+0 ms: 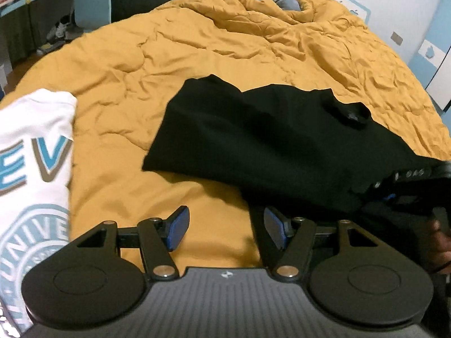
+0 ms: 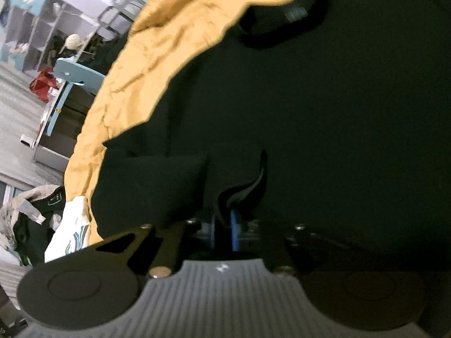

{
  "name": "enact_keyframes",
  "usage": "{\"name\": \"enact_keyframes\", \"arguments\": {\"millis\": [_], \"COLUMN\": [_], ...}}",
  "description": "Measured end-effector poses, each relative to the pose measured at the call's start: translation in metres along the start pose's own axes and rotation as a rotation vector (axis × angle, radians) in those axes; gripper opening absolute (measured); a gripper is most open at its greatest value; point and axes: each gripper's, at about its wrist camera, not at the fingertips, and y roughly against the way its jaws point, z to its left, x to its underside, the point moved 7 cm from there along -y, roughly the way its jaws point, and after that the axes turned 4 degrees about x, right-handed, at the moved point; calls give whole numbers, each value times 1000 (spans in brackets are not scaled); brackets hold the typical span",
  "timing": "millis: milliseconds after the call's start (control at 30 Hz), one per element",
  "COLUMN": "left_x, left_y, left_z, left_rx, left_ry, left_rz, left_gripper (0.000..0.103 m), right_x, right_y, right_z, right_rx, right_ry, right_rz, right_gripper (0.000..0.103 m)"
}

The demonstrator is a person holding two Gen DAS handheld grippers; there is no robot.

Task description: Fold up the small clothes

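Nearest the left wrist camera, the left tongs (image 1: 222, 226) stand released, their blue pads (image 1: 177, 226) spread apart over bare mustard-yellow quilt with nothing between them. Just beyond the right-hand pad, the lower hem of a black T-shirt (image 1: 270, 138) begins; the shirt lies spread across the middle of the bed (image 1: 253, 42), its collar (image 1: 349, 115) pointing toward the far side and slightly right. At the near left edge of the bed, a white T-shirt (image 1: 33, 152) with blue and brown lettering fills the left of that view, apart from the black one. At the right edge of the same view, the right tongs (image 1: 408, 177) reach in over the black shirt's near right corner, with part of a hand (image 1: 438, 245) below them.

From the right wrist camera, the right tongs (image 2: 224, 232) are clenched on a fold of the black T-shirt's (image 2: 324, 112) edge, a bunched ridge of dark cloth standing up between the blue pads (image 2: 234, 232). The shirt's collar (image 2: 284, 25) with its small label lies farther off. Beyond the bed's (image 2: 157, 56) edge on the left, a heap of clothes (image 2: 33, 219) sits low down, and a light blue chair (image 2: 76, 76) and shelving stand farther back.
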Motion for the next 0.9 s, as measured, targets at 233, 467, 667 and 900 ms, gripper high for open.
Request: {"name": "enact_keyframes", "arguments": {"millis": [233, 467, 667, 900], "left_x": [-1, -14, -14, -11], "left_y": [-24, -60, -77, -79], "left_z": [-8, -9, -11, -6], "left_rx": [23, 18, -9, -22], "left_ry": [38, 113, 111, 112], "left_rz": [-2, -23, -60, -49], "left_gripper": [72, 72, 54, 36], "right_x": [-60, -96, -119, -165], "right_y": [56, 102, 120, 176], "right_z": [67, 133, 123, 22], "right_rx": [-107, -163, -155, -98], "right_ry": [161, 335, 369, 276], "right_rz": [-142, -283, -316, -442], "right_gripper": [3, 3, 3, 3]}}
